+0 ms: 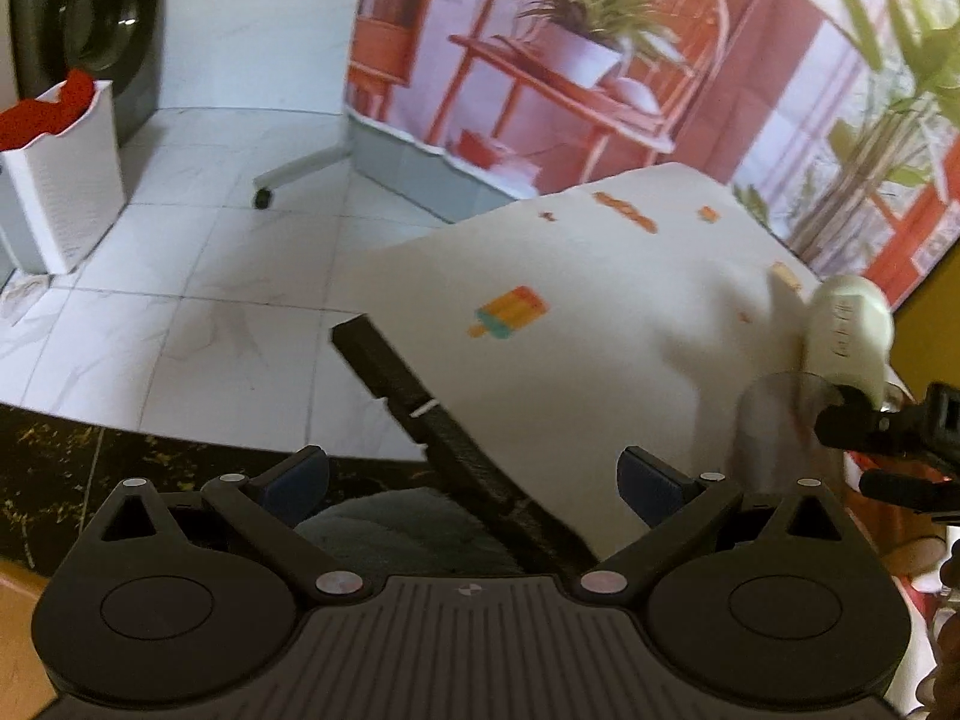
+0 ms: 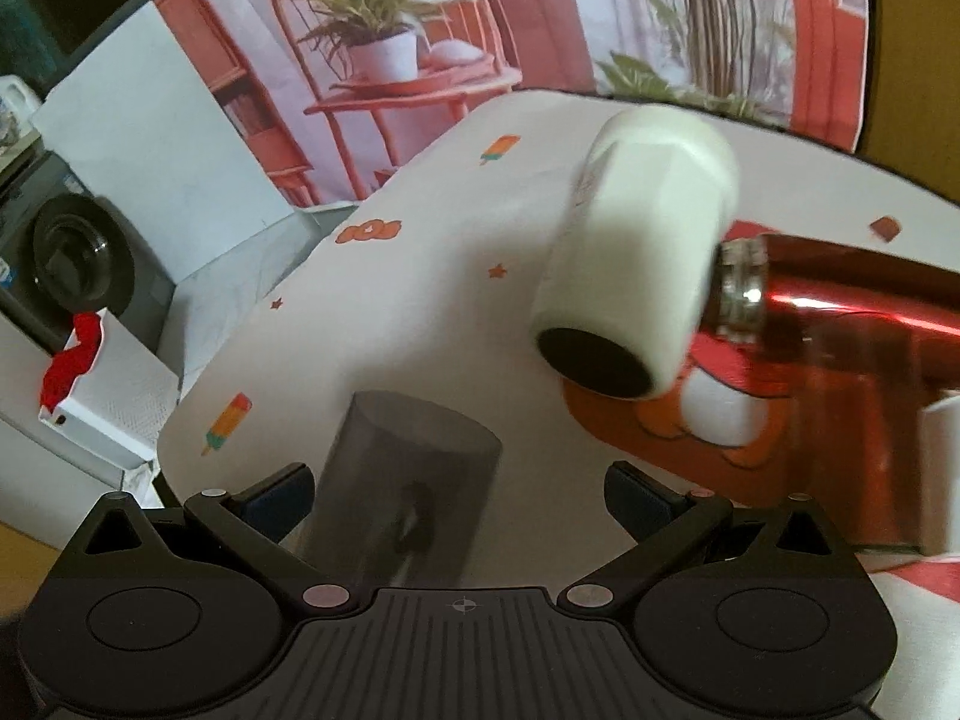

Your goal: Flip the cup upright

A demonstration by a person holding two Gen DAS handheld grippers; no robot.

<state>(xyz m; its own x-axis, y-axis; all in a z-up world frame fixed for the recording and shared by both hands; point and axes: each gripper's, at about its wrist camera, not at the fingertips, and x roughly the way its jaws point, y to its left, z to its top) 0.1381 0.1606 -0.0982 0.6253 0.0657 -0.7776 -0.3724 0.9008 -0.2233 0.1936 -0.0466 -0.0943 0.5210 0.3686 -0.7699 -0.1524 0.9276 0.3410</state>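
Translucent grey cup (image 2: pixel 408 480), apparently mouth-down on bench (image 2: pixel 420 312), just ahead of right tongs (image 2: pixel 459 498), spread wide, empty. Left tongs (image 1: pixel 474 480) likewise spread, off the bench edge. Advisable: straddle mid-wall, close squarely, lift clear of white bottle (image 2: pixel 636 264) before rotating.

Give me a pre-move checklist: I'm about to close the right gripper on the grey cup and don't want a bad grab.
1. Right gripper open: ok.
2. Grey cup sits between its fingers: ok, though blurred.
3. Fingers touching the cup: cannot tell.
4. Which end of the cup faces up: cannot tell, too blurred.
5. White container lies on its side, apart from the cup: ok.
6. Left gripper open, holding nothing: ok.
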